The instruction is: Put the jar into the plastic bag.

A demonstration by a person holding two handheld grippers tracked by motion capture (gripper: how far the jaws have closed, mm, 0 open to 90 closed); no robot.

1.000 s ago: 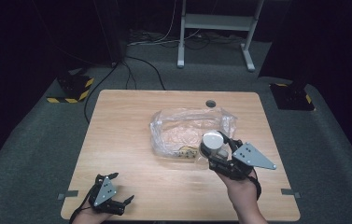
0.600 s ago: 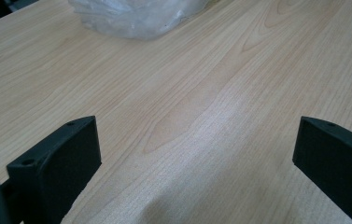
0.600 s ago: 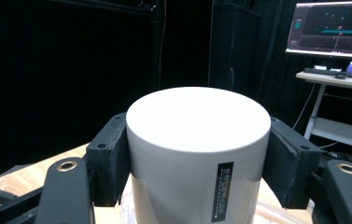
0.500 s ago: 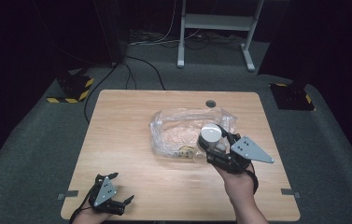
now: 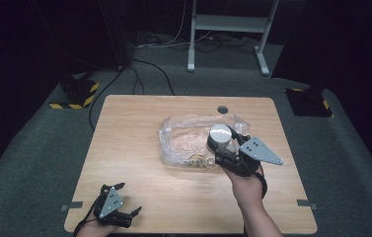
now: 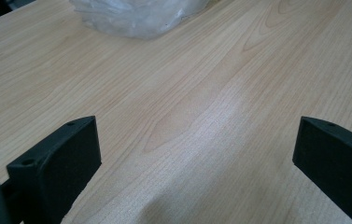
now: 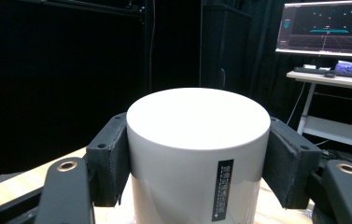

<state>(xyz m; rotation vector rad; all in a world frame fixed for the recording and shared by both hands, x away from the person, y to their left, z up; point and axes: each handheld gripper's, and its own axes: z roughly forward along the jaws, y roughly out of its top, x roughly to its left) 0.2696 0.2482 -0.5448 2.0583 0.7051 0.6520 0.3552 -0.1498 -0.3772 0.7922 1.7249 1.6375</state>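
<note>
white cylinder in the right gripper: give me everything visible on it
The white cylinder is a smooth, matte-looking container with a flat round top and a narrow black label strip running down its side. It stands upright, clamped at its sides between the right gripper's black padded jaws. In the high view it is held over the near right part of the clear plastic bag on the wooden table. Its base is hidden.

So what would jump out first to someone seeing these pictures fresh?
Probably the white cylinder clamped between the right gripper's jaws, held above the crumpled clear plastic bag at the middle of the wooden table. Next, the left gripper near the table's front left corner, jaws open.
</note>
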